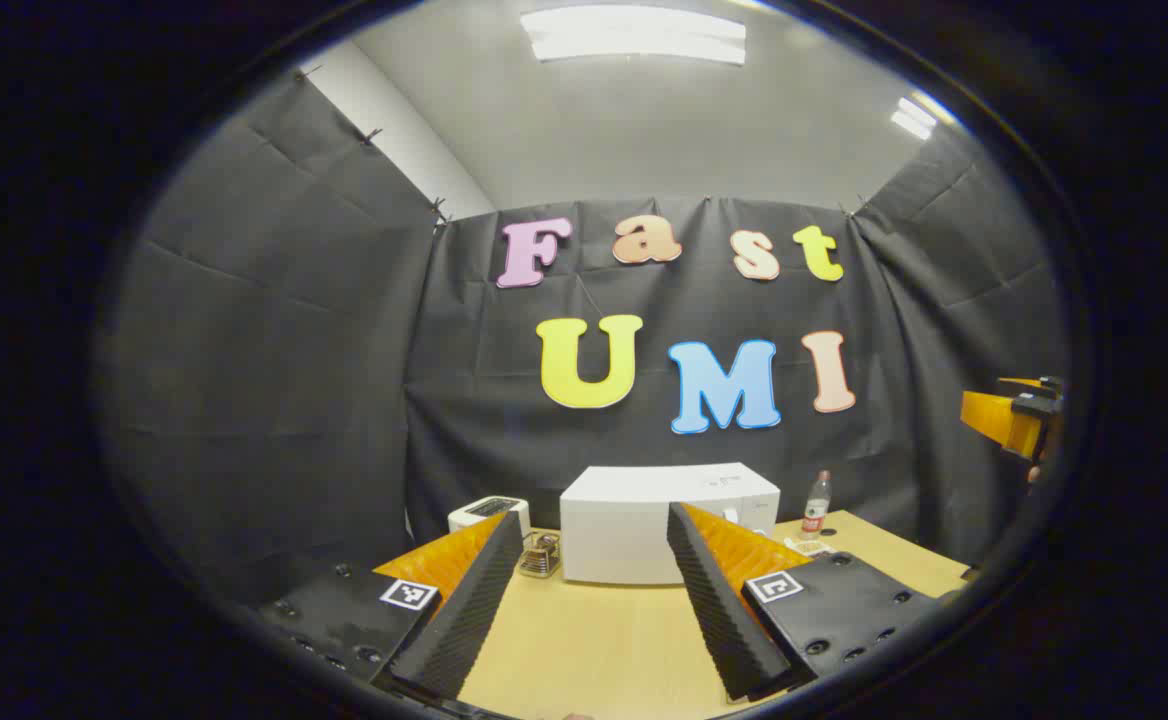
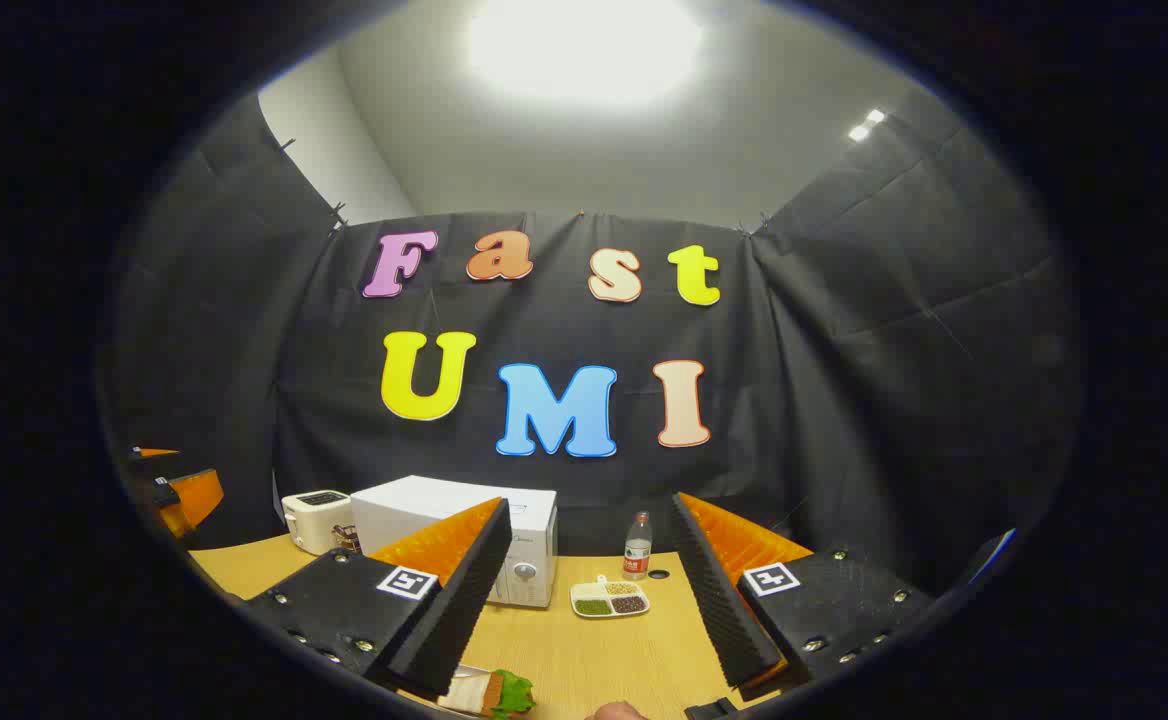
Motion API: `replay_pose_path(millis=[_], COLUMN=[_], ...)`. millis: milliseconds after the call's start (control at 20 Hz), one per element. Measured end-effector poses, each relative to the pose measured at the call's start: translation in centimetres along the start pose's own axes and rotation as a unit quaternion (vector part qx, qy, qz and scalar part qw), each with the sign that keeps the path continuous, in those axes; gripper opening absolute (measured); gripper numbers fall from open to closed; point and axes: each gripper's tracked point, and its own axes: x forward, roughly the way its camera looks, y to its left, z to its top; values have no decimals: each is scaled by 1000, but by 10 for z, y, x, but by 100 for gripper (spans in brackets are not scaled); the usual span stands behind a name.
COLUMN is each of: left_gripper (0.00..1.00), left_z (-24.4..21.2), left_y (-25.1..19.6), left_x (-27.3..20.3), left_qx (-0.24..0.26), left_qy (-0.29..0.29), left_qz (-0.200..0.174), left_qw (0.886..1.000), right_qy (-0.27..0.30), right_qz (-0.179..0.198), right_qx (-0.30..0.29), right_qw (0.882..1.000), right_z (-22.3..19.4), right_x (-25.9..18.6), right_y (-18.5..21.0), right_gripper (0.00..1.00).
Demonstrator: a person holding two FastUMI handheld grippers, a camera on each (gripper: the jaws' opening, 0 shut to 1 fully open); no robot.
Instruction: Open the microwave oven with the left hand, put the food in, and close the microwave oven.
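We see the microwave oven [image 1: 669, 520] standing white and closed at the back of the wooden table [image 1: 594, 640], against the booth's black cloth wall; in the right gripper view it [image 2: 454, 535] sits left of centre with its dials facing us. The food [image 2: 489, 692] lies at the near edge of the table in the right gripper view, just below the right gripper's left finger; it looks like a sandwich with a green leaf, though only part of it shows and we cannot be sure. Our left gripper [image 1: 594, 560] hangs above the table with its fingers spread wide and nothing between them, aimed at the microwave oven. Our right gripper [image 2: 594, 580] is likewise released, its fingers wide apart and holding nothing. Beside the microwave oven, on its left, stands a white toaster [image 1: 489, 513], and in front of that a small wire rack [image 1: 540, 555]. To the microwave oven's right stands a water bottle [image 2: 637, 547], and just before it a divided dish [image 2: 610, 599] holding dark and green grains.
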Motion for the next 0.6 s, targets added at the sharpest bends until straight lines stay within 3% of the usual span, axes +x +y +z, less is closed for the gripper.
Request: replay_pose_path(millis=[150, 250, 450, 600], left_gripper=[96, 91, 100, 96], left_z=[1, 4, 12, 16], left_y=[-3, -6, -11, -19], left_x=[0, -2, -9, -13], left_qx=[4, 3, 5, 10], left_qy=[-3, -6, -17, -23], left_qz=[-1, -3, -7, -10], left_qw=[1000, 1000, 1000, 1000], right_qy=[0, 1, -4, -10], right_qz=[1, 2, -6, -7], right_qx=[-1, -1, 2, 3], right_qw=[1000, 1000, 1000, 1000], right_z=[-2, -4, -2, 0], right_x=[-4, -6, -5, -6], right_y=[0, -2, -10, -14], right_gripper=[95, 95, 95, 95])
